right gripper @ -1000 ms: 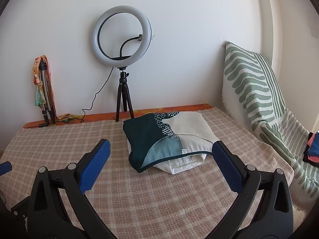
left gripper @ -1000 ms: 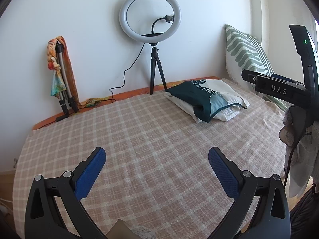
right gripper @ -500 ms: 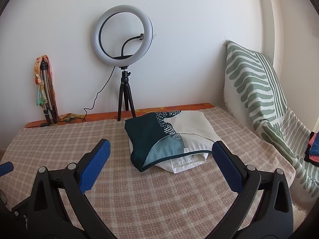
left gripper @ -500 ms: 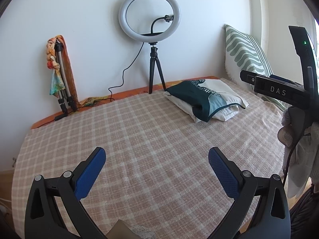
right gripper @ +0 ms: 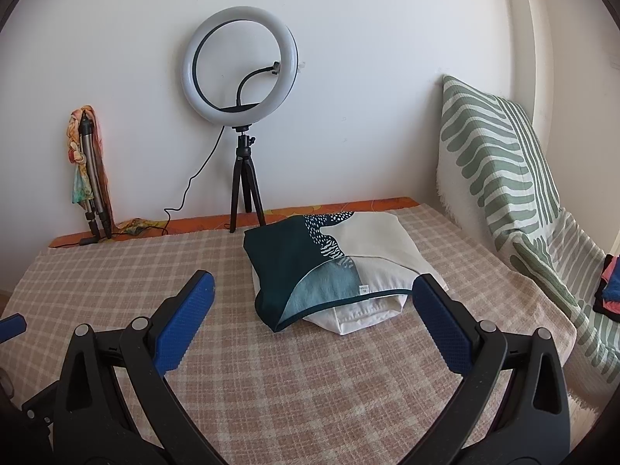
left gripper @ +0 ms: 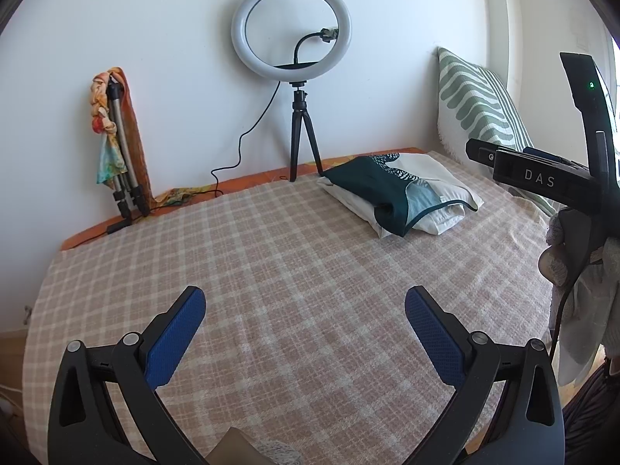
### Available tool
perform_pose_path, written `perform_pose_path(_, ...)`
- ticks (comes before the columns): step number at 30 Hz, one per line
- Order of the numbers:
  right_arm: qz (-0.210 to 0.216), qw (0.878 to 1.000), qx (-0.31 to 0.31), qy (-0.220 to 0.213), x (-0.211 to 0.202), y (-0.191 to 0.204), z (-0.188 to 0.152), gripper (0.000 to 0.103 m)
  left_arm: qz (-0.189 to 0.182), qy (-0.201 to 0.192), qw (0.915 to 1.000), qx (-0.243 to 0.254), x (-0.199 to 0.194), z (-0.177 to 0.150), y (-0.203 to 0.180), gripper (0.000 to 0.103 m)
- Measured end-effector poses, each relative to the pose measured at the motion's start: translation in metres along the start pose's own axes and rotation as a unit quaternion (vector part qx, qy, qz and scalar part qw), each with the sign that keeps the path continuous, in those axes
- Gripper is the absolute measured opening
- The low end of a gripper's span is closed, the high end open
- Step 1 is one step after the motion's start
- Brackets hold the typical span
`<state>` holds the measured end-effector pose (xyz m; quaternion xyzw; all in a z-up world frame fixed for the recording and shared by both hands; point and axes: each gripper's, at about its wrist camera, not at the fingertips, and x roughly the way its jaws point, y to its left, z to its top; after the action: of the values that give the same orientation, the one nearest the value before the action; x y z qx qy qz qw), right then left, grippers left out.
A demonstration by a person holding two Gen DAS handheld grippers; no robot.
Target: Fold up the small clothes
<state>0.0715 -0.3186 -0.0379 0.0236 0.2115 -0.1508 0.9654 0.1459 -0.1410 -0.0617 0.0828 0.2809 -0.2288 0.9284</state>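
Note:
A folded stack of clothes (right gripper: 333, 267), dark teal and cream on top with white beneath, lies at the back right of the checked bed cover (right gripper: 310, 379). It also shows in the left wrist view (left gripper: 399, 193). My left gripper (left gripper: 305, 302) is open and empty, held above the middle of the cover. My right gripper (right gripper: 312, 290) is open and empty, hovering in front of the stack without touching it. The right gripper's body shows at the right edge of the left wrist view (left gripper: 542, 182).
A ring light on a tripod (right gripper: 242, 124) stands against the back wall, its cable trailing left. A folded tripod with a colourful scarf (right gripper: 89, 170) leans at the back left. A green striped cushion (right gripper: 500, 162) leans at the right. Coloured clothes (right gripper: 608, 290) lie far right.
Both grippers have drifted slightly, the stack sitting a little lower in the right wrist view. Both stay open and empty.

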Motion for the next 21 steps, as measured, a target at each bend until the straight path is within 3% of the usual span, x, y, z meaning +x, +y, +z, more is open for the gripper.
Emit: perform_pose_path(21, 0.003, 1.000, -0.001, 0.003, 0.0024, 0.0001, -0.0042, 0.103, 0.001, 0.001, 1.0000, 0.000, -0.0008, -0.0007, -0.0001, 0.102)
